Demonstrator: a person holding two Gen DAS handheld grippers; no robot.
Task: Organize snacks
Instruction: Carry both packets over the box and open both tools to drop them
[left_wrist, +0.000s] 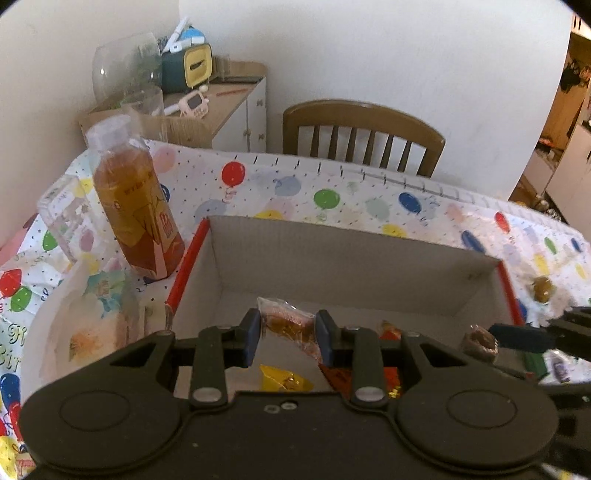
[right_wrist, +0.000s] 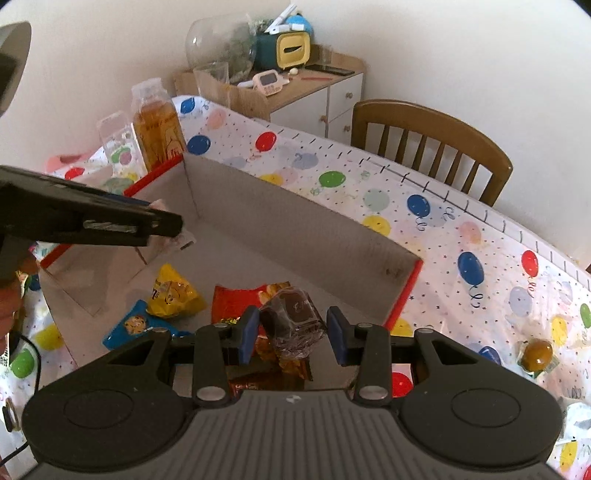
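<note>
Over an open cardboard box (left_wrist: 192, 254) with red edges, my left gripper (left_wrist: 288, 332) is shut on a clear-wrapped brown snack (left_wrist: 284, 323). In the right wrist view that left gripper (right_wrist: 170, 227) reaches in from the left above the box (right_wrist: 406, 284). My right gripper (right_wrist: 293, 334) holds a plastic-wrapped chocolate snack (right_wrist: 295, 317) between its blue pads, above the box's near right part. On the box floor lie a yellow packet (right_wrist: 173, 291), a red packet (right_wrist: 236, 299) and a blue packet (right_wrist: 129, 328). A round brown jelly (right_wrist: 537, 352) rests on the tablecloth to the right of the box.
A tea bottle (left_wrist: 136, 206) and a clear cup (left_wrist: 62, 218) stand just left of the box. A wooden chair (left_wrist: 362, 129) sits behind the table, and a cluttered cabinet (left_wrist: 236, 96) stands by the wall. The balloon tablecloth (right_wrist: 480, 240) spreads right of the box.
</note>
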